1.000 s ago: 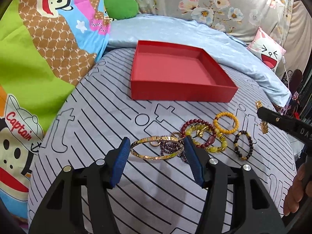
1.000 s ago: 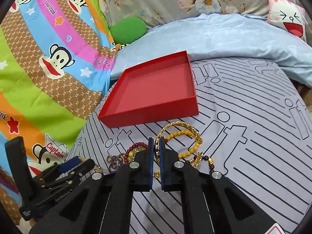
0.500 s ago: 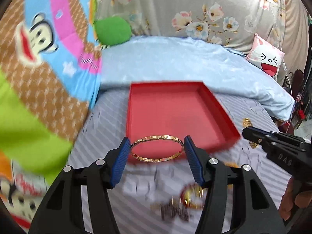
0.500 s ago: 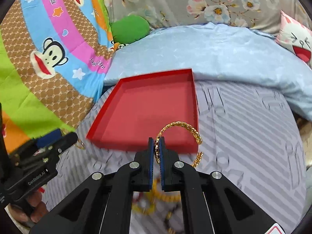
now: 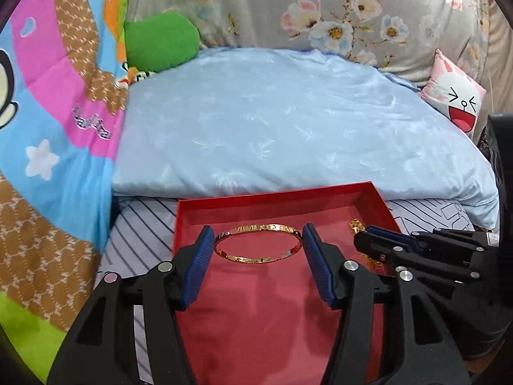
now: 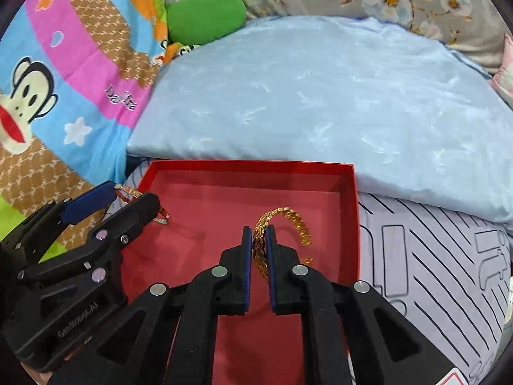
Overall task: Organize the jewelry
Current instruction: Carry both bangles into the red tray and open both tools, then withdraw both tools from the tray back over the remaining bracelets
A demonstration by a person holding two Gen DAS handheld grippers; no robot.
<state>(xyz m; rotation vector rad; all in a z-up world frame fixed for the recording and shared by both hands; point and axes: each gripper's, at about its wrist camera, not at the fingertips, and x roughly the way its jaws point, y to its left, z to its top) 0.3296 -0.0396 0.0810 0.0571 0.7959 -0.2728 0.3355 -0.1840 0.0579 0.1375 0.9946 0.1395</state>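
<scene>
I've got the gold bangle (image 5: 258, 245), a smooth engraved ring, clamped flat between my left gripper (image 5: 256, 250) jaws over the red tray (image 5: 275, 197). My right gripper (image 6: 259, 247) jaws have just been opening a crack, the chunky gold chain cuff (image 6: 290, 221) between the blue ribbed pads. The tray's low walls leave room. It sits against a pale blue quilt (image 5: 288, 128).
</scene>
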